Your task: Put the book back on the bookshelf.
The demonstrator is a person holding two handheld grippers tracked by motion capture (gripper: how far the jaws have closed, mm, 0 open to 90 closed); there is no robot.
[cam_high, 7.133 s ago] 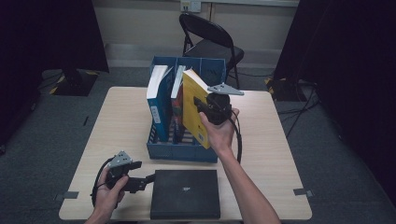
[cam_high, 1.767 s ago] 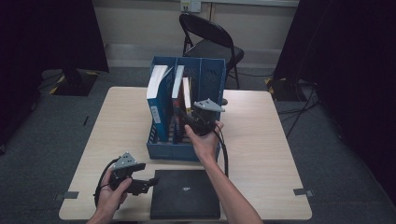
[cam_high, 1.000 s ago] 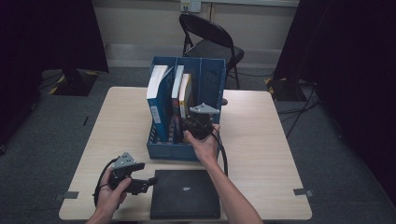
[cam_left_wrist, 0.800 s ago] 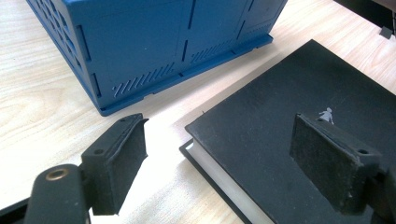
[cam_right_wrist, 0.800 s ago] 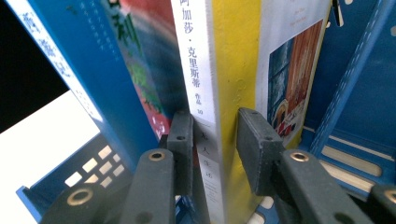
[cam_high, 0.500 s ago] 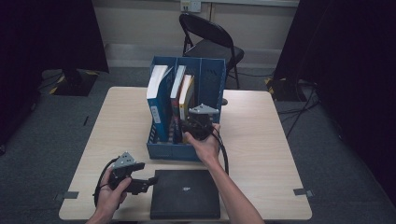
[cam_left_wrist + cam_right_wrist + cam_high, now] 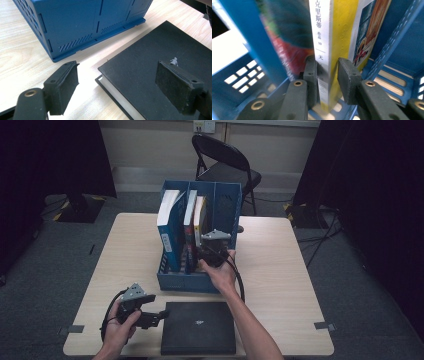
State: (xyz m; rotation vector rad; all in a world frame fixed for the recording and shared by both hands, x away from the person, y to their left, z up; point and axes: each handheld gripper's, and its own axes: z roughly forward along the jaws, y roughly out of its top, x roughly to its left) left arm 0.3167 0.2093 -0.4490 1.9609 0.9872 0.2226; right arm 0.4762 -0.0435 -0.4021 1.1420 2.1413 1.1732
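Your right hand-held gripper (image 7: 325,82) has just been closing and now pinches the yellow book (image 7: 342,32), standing upright in the blue file rack (image 7: 175,280) mid-worktop. Your left hand-held gripper (image 7: 120,85) sits spread over the black book's (image 7: 150,65) near-left corner.

In the right gripper view the yellow book (image 7: 342,37) is cut off at the top edge, the colourful book (image 7: 287,32) beside it is blurred, and the blue rack (image 7: 397,45) runs past every edge
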